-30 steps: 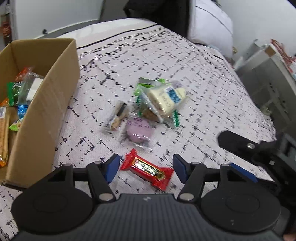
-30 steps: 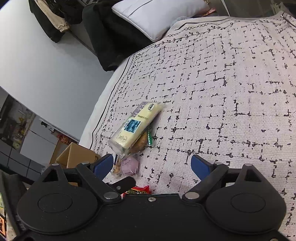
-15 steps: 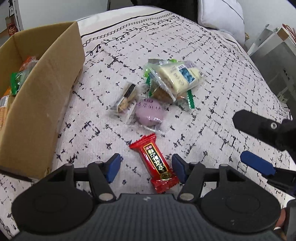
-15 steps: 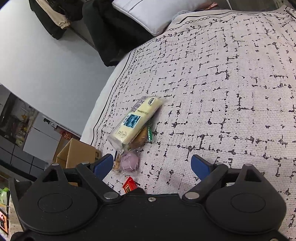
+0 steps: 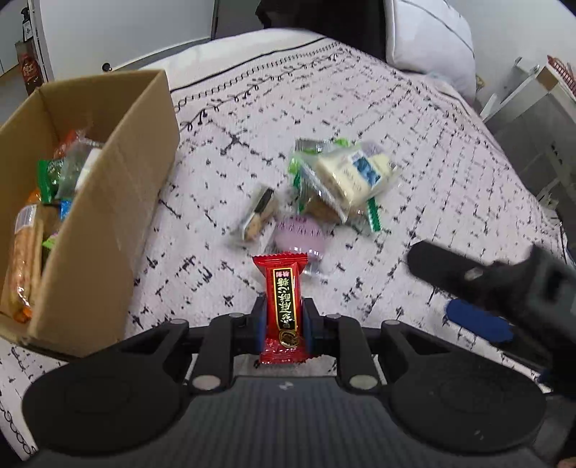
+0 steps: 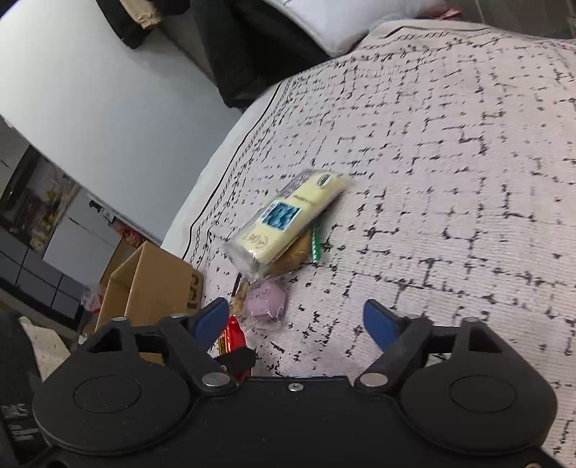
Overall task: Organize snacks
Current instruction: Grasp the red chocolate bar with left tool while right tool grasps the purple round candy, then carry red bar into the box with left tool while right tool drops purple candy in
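My left gripper (image 5: 283, 316) is shut on a red candy packet (image 5: 282, 284), which stands lengthwise between the blue pads just above the bedspread. Beyond it lie a purple round snack (image 5: 300, 237), a small clear-wrapped biscuit (image 5: 259, 216) and a yellow packet (image 5: 356, 172) on green wrappers. A cardboard box (image 5: 108, 216) with several snacks inside stands at the left. My right gripper (image 6: 295, 320) is closing its jaws with only bedspread between them. The purple snack (image 6: 264, 298) and the yellow packet (image 6: 288, 219) lie ahead of its left finger.
A white pillow (image 5: 428, 32) and dark clothing (image 6: 252, 54) sit at the head of the bed. Grey furniture (image 5: 532, 144) stands beside the bed's right edge. The patterned bedspread (image 6: 450, 180) stretches to the right of the snack pile.
My left jaws have closed on the red candy, which has turned to point straight away from me. The right gripper's jaws have narrowed and it has come closer to the snack pile.
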A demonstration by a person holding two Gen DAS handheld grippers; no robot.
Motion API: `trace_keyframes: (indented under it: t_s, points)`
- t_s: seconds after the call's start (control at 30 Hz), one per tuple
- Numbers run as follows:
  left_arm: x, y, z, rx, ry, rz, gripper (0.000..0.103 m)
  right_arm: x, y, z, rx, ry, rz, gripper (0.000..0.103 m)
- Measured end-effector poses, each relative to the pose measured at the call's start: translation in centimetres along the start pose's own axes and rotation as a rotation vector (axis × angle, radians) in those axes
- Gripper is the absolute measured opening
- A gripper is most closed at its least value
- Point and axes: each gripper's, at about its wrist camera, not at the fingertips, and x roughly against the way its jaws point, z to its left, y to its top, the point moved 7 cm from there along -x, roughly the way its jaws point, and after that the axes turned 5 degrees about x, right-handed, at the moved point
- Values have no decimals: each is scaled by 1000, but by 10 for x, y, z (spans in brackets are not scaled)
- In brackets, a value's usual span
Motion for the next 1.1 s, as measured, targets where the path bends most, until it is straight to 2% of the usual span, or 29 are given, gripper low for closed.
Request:
trace_keyframes:
  t_s: [0.1,0.33,0.7,0.77,0.87,0.9,1.1]
  points:
    - [4,4,1,8,-3,-13,19,-10,1,1,-11,21,16,68]
    - [11,13,7,41,-23,-41,19,-31,4,10,-25,58,38,66]
    - [5,21,32,140,-35,-18,19,-68,3,20,-50,93,89,58]
    - [4,22,35,157,-40,-14,19,-74,4,22,-43,87,96,53]
    - [4,25,39,175,-55,-11,19,-81,2,25,-3,47,109,37]
    - [4,25,40,179,-58,-10,19,-83,1,26,8,34,112,28]
    - [3,27,45,199,-74,2,19,-79,-1,25,0,31,105,23]
